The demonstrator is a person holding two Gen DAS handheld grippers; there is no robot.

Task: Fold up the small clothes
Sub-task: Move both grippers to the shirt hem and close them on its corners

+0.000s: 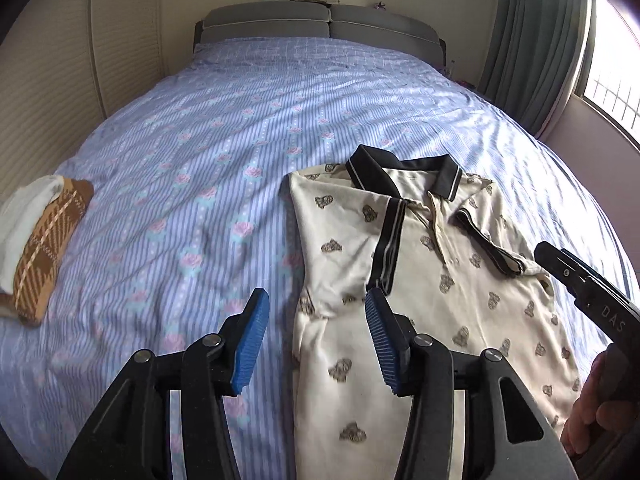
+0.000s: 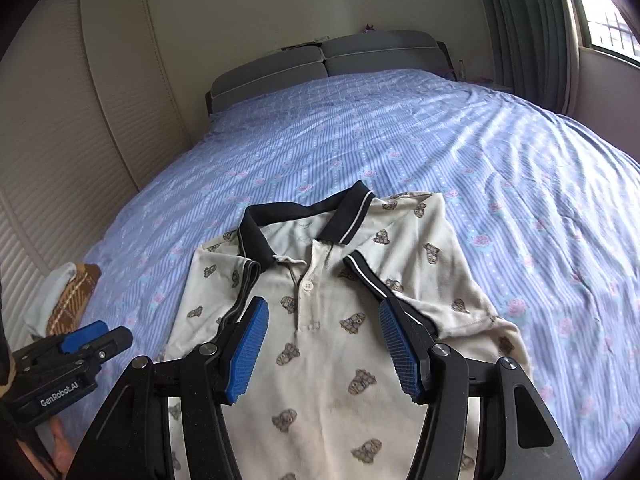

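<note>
Bedspread (image 1: 224, 128) beneath polo shirt (image 1: 460, 280)

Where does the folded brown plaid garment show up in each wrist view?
Left wrist: brown plaid garment at the far left edge, on the bedsheet.
Right wrist: lower left, just above the left gripper.
Shared landmark: the polo shirt.

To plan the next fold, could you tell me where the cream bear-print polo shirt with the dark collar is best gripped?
Probably at the bottom hem of the cream bear-print polo shirt, coming from the near edge of the bed. Both sleeves are already folded inward, leaving a long, narrow, flat panel, so lifting the hem toward the dark collar would halve it. The hem itself is out of view.
</note>
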